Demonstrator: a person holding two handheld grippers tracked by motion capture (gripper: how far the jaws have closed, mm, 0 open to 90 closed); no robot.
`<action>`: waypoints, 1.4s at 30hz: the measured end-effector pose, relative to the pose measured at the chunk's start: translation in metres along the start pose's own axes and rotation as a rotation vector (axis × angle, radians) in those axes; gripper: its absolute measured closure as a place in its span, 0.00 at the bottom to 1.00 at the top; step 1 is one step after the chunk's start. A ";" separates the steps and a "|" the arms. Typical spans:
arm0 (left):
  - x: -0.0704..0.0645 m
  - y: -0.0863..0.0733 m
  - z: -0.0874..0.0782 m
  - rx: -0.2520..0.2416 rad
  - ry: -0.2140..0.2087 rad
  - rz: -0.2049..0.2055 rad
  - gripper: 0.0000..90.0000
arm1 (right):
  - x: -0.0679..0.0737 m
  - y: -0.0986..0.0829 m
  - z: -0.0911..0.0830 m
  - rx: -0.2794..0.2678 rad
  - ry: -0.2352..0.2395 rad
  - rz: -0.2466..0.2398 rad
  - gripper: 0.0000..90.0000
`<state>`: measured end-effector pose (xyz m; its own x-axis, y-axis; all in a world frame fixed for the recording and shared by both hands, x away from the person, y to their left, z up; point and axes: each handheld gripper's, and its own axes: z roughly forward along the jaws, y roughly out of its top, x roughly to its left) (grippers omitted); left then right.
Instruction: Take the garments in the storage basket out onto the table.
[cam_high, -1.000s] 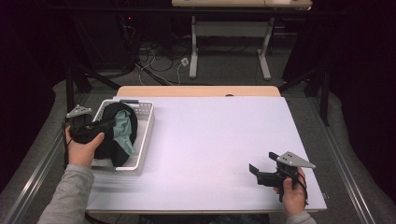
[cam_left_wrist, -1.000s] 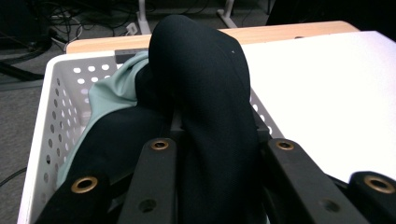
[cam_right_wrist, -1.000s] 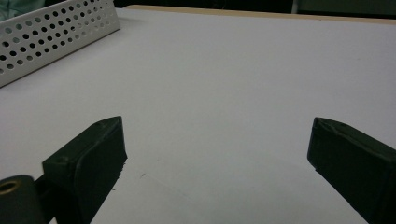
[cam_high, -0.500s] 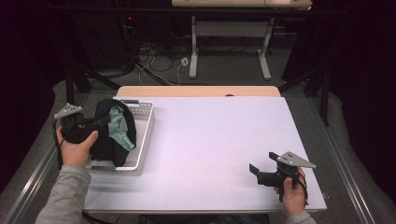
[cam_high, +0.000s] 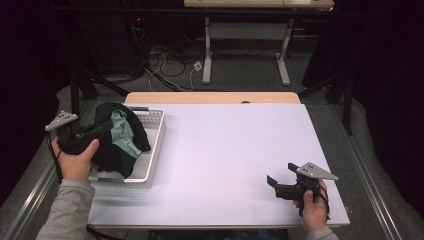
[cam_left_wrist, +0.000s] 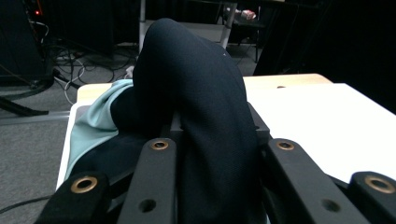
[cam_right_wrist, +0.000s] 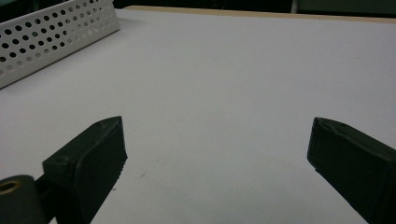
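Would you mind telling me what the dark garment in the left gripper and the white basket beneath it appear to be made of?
The dark garment looks like a soft, matte woven or knit fabric: it folds and drapes over the left gripper, with a pale teal lining showing. The white basket seems to be rigid plastic, possibly painted metal; its thin walls carry even rows of punched holes and a smooth finish.

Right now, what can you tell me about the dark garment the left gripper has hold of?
The dark garment is soft navy-black fabric with a pale teal lining showing along one side. It is bunched and lifted, draping over the near wall of the white perforated basket at the table's left side, its lower part in the basket. The left gripper is shut on a thick fold, which bulges up between the jaws in the left gripper view. Nothing else touches it.
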<state>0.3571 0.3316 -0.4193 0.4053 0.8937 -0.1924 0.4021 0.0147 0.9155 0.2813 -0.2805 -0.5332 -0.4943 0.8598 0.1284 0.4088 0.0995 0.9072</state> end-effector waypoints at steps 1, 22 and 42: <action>0.000 0.000 0.000 0.000 0.000 0.000 0.81 | 0.000 0.000 0.000 0.000 0.000 -0.001 0.05; -0.016 0.026 -0.022 -0.079 -0.019 0.036 0.81 | 0.000 0.000 0.000 0.003 0.001 0.000 0.05; -0.029 0.052 -0.034 -0.128 -0.040 0.054 0.81 | 0.000 0.000 0.000 0.002 0.001 0.001 0.05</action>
<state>0.3379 0.3217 -0.3539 0.4568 0.8763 -0.1528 0.2715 0.0262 0.9621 0.2812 -0.2802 -0.5332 -0.4949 0.8592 0.1298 0.4109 0.0997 0.9062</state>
